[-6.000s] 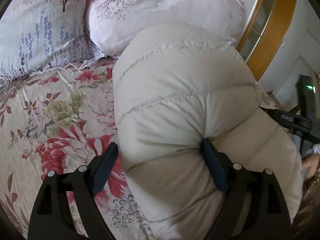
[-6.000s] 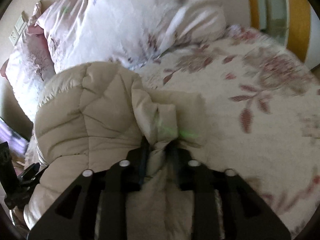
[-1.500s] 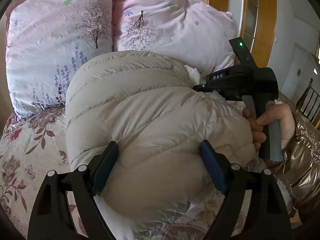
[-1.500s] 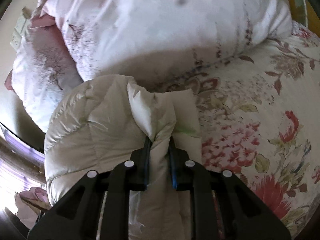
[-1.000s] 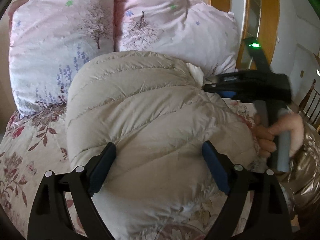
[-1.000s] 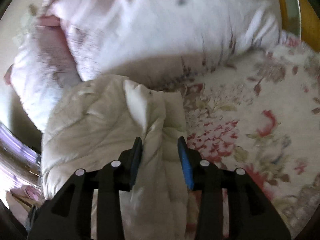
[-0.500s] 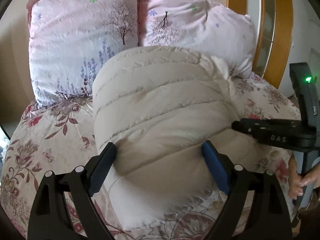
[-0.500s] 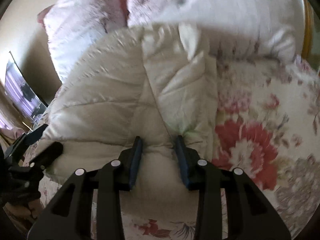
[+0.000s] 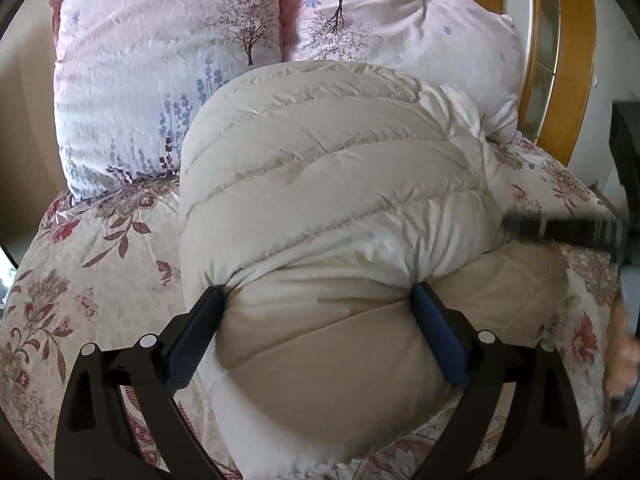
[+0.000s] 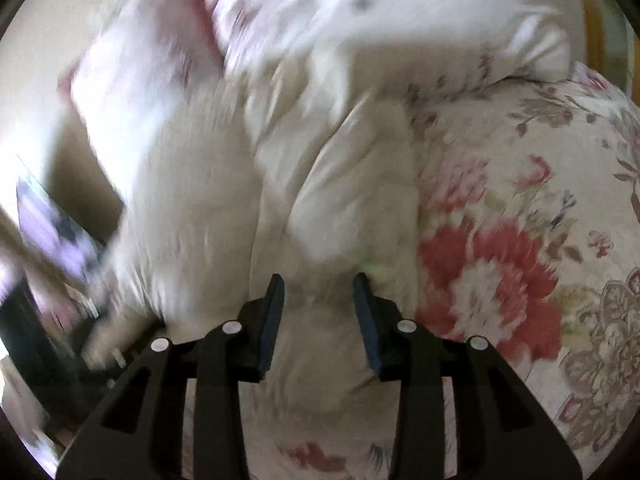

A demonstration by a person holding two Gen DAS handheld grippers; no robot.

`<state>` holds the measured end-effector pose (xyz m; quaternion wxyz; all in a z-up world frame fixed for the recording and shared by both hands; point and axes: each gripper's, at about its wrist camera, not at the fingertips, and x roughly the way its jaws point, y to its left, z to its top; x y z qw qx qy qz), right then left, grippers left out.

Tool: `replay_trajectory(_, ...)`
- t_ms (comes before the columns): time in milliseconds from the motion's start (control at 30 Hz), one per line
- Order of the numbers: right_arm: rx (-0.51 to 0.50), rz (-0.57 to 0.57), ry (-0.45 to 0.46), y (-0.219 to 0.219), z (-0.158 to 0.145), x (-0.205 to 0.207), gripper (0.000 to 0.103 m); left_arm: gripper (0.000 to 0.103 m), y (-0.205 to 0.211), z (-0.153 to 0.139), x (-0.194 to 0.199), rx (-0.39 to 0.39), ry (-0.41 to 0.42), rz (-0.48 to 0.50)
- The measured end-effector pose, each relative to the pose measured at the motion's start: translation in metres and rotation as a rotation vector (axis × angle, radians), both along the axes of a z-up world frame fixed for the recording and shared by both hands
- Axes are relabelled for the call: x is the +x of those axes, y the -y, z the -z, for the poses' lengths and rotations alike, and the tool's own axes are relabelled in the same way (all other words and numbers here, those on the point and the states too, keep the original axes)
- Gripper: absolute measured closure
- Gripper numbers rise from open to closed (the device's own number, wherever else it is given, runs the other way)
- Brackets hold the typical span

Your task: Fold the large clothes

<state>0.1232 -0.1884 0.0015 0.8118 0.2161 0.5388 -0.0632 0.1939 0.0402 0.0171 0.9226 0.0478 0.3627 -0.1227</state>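
Pillows (image 9: 168, 76), two of them in pale pink, stand at the far left and far centre of the floral bedspread (image 9: 92, 264), and the folded beige down jacket (image 9: 332, 216) lies just in front of them, its far end touching or nearly touching the right-hand pillow. The bundle's long axis runs from the near edge of the bed away toward the pillows, its quilted channels crossing from left to right. Its near end bulges straight between the fingers of the left gripper (image 9: 318, 312): the jaws stand wide apart, one blue pad pressed into the left flank and the other into the right, so the gripper straddles the bundle without pinching it. Further right, the right gripper (image 10: 318, 288) shows in the left wrist view only as a dark blurred bar beside the jacket's right side. In its own view, also smeared by motion, its jaws are parted, with a ridge of jacket fabric (image 10: 320, 208) lying just ahead of and between the tips; whether the pads touch cloth cannot be told. Judged from this, the left gripper is the better placed, already bracketing the near end, and any squaring or pressing of the bundle would run along that near-to-far axis.
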Motion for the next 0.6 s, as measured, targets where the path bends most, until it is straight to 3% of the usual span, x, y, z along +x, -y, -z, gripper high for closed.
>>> replay_trajectory(67, -0.045, 0.063, 0.04, 0.014, -0.007, 0.012, 0.049, 0.008, 0.0, 0.0, 0.0, 0.0, 0.0, 0.001)
replay_trajectory(167, -0.04, 0.104, 0.039, 0.028, -0.001, 0.037, 0.051, 0.008, 0.0, 0.0, 0.0, 0.0, 0.0, 0.001)
replay_trajectory(233, 0.007, 0.105, 0.022, 0.034, 0.01, 0.055, 0.075, 0.008, 0.001, 0.0, 0.0, -0.001, 0.001, 0.001)
replay_trajectory(267, 0.019, 0.098, 0.009, 0.036, 0.018, 0.061, 0.092, 0.008, 0.001, 0.0, 0.001, -0.002, 0.002, 0.002)
replay_trajectory(300, 0.011, 0.1, -0.001, 0.037, 0.022, 0.064, 0.095, 0.008, 0.001, -0.001, 0.0, -0.004, 0.004, 0.004)
replay_trajectory(533, -0.09, 0.224, -0.138, 0.038, 0.05, 0.052, 0.1, 0.006, 0.006, -0.009, -0.008, -0.021, 0.066, 0.047)
replay_trajectory(600, -0.121, 0.199, -0.171, 0.031, 0.057, 0.056, 0.1, 0.006, 0.006, -0.011, -0.009, -0.023, 0.074, 0.045)
